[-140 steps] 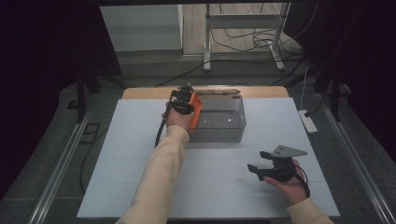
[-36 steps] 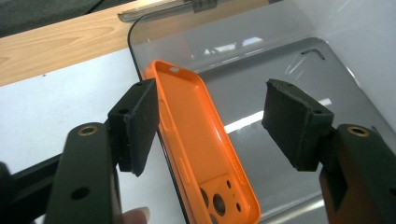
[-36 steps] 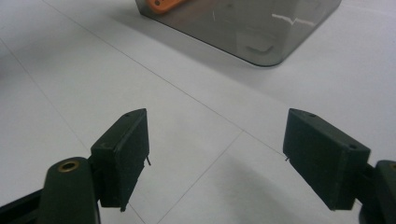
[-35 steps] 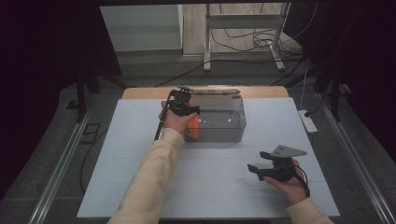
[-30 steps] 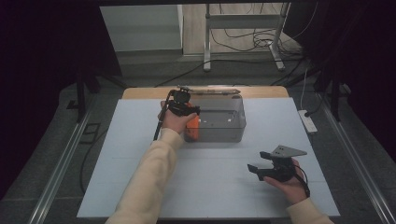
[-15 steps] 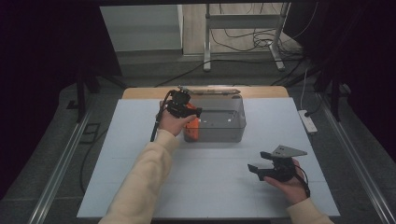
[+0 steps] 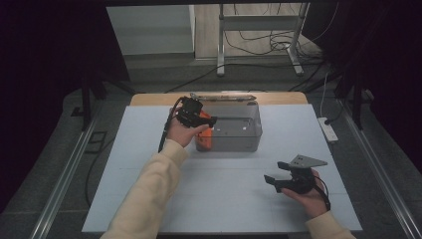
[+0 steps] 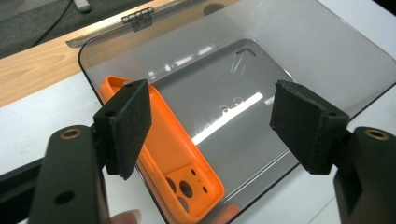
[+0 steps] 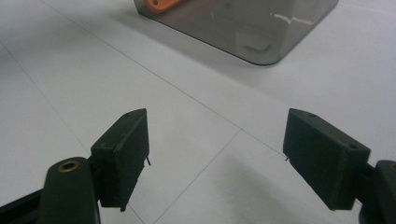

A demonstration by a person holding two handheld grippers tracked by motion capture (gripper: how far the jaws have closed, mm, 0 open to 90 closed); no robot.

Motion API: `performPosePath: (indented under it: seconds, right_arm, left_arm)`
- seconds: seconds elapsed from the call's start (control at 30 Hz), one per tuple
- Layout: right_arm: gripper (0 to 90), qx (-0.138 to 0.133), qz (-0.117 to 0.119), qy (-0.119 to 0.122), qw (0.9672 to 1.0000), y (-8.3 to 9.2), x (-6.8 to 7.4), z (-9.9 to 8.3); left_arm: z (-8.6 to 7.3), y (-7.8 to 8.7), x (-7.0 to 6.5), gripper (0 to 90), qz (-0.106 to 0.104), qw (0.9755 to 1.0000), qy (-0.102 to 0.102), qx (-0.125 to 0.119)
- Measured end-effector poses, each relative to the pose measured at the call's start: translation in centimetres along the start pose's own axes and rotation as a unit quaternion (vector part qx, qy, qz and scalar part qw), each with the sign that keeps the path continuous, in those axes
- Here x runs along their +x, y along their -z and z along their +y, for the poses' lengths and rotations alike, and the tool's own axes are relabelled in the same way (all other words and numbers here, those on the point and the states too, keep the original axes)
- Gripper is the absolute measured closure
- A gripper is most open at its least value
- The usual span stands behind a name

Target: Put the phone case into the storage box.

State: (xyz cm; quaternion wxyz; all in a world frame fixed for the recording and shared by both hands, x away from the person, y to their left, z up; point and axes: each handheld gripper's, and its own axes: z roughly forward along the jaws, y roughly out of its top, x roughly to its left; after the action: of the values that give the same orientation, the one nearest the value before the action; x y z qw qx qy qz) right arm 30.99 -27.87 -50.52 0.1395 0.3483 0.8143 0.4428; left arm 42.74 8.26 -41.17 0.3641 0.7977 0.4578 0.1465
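Right now my left gripper (image 8: 210, 130) hangs over the clear box (image 8: 327, 51), its jaws wide apart and just opening further, with nothing pressed between the pads. Below them the orange phone case (image 8: 177, 154) leans on its long edge against the box's left wall, long axis running along that wall, hollow side facing inward, its camera cut-outs at the end nearest me. My right gripper (image 7: 291, 180) rests open and empty on the white table (image 7: 229, 199).

A lab-like recording space: a white-topped table (image 7: 149, 149) fenced by metal rails (image 7: 64, 174), dark curtains (image 7: 45, 59), loose cables (image 7: 259, 45) and a power strip (image 7: 329, 130).
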Motion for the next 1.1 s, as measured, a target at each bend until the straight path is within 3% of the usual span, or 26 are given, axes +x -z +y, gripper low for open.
performPosePath:
  seconds: [0.57,1.1]
  right_arm:
    - [22.7,0.003,0.002,-0.003,1.0,-0.1,-0.3,-0.2]
    - [22.8,0.007,0.0,0.003,1.0,-0.1,-0.1,-0.2]
  left_arm:
    - [-1.7,2.1,0.9,28.9,-0.025,0.9994,-0.019,-0.018]
    - [-3.8,3.7,0.8,28.4,-0.035,0.9982,-0.04,-0.026]
